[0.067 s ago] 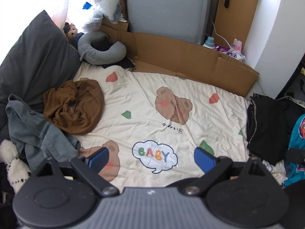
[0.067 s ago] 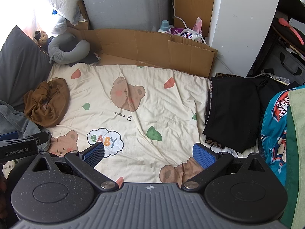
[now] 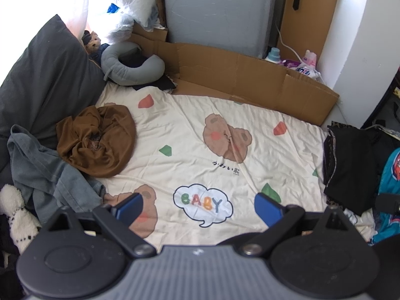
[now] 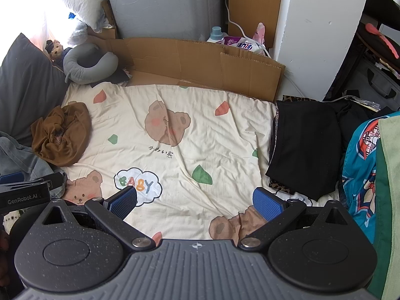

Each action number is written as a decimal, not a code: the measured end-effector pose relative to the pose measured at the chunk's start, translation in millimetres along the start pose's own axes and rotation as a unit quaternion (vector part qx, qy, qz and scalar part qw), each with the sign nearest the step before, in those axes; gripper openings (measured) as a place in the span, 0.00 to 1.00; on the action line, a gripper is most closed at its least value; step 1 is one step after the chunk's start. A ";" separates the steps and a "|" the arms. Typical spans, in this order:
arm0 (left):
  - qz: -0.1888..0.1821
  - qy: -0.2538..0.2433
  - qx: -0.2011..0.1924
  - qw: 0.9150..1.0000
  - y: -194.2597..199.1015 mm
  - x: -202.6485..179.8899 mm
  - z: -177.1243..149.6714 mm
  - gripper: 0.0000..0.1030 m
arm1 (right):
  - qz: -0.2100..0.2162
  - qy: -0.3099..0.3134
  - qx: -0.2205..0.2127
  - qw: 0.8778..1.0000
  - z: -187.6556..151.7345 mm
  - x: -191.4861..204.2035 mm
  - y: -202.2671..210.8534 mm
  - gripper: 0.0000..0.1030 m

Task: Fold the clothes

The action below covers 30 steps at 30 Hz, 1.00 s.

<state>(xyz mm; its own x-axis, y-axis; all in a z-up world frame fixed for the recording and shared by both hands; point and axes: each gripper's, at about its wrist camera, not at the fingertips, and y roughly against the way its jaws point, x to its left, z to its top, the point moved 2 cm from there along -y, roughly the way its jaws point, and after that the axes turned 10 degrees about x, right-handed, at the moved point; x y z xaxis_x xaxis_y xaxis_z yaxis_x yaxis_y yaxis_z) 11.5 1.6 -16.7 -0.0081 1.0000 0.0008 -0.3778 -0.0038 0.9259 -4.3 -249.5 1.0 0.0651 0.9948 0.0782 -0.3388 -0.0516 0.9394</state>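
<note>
1. Cream bear-print bedsheet (image 3: 190,130) lies mostly bare, room enough to spread one garment flat.
2. Crumpled brown garment (image 3: 97,137) sits at its left edge, beside a grey garment (image 3: 42,165).
3. Left gripper (image 3: 198,206) and right gripper (image 4: 195,201) hover spread wide, empty; I'd pinch one brown hem.

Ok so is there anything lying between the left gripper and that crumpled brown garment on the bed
Nothing visible blocks it. The left gripper hangs open over the bear-print sheet, and the brown garment lies up and to the left across bare sheet. The grey-blue jeans crowd its near left edge, beside the path, not across it.
</note>
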 end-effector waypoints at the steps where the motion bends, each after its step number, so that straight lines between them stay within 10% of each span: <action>1: -0.003 0.002 0.001 1.000 -0.3 1.3 1.0 0.94 | -0.001 0.000 0.003 1.000 -0.4 -0.2 0.7 0.99; 30: -0.001 -0.006 0.007 1.000 0.2 2.0 -0.7 0.89 | 0.025 -0.004 0.002 1.000 0.3 -0.8 1.5 0.99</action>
<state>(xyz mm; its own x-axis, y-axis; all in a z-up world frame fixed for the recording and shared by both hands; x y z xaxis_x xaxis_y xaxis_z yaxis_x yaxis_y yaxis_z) 10.8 3.5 -16.7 0.0035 1.0000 0.0043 -0.3644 -0.0027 0.9312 -4.5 -250.4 2.5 0.0558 0.9903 0.1272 -0.3377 -0.1012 0.9358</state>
